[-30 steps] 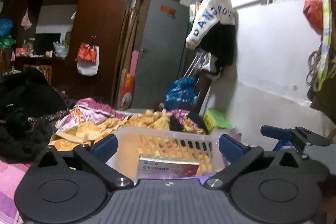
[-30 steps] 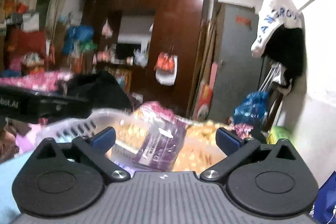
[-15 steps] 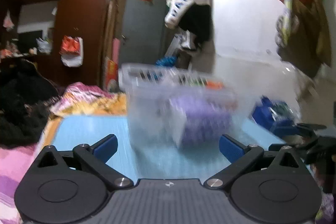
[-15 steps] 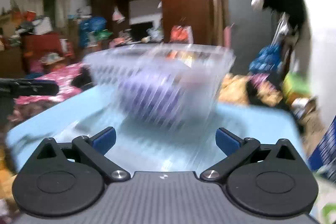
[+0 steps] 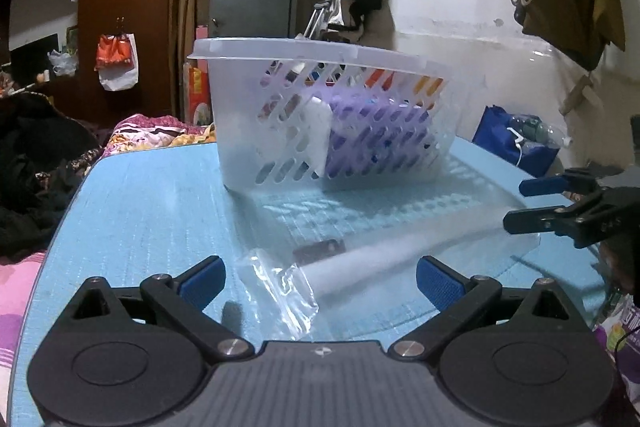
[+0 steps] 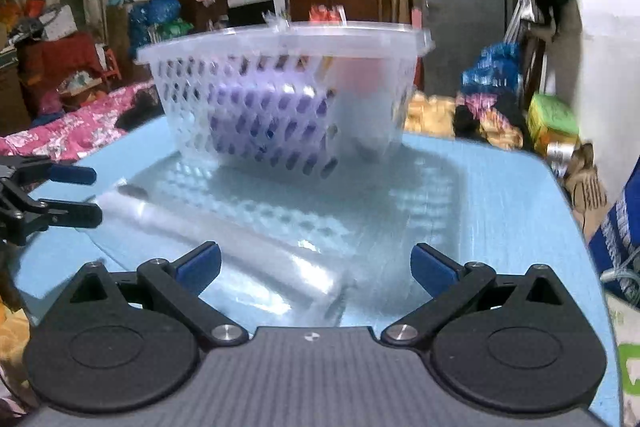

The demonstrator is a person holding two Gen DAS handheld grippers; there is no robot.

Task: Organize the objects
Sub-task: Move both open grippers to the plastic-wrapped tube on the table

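- Here, the white slotted basket [image 5: 320, 115] stands on the light blue table [image 5: 152, 195], with a purple packet [image 5: 372, 131] inside.
- A clear-wrapped white roll [image 5: 376, 259] lies on the table in front of the basket, near both grippers.
- The left gripper [image 5: 320, 277] has its fingers spread apart, holding nothing.
- The right gripper [image 6: 316, 263] is likewise spread wide and holding nothing.

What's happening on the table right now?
A person holds two grippers over a blue table. A white slotted basket stands on it, already holding a purple pack and other items. A long roll in clear wrap lies on the table in front of the basket, between the two grippers. The left gripper and right gripper are both open, holding nothing, facing the roll from opposite sides.
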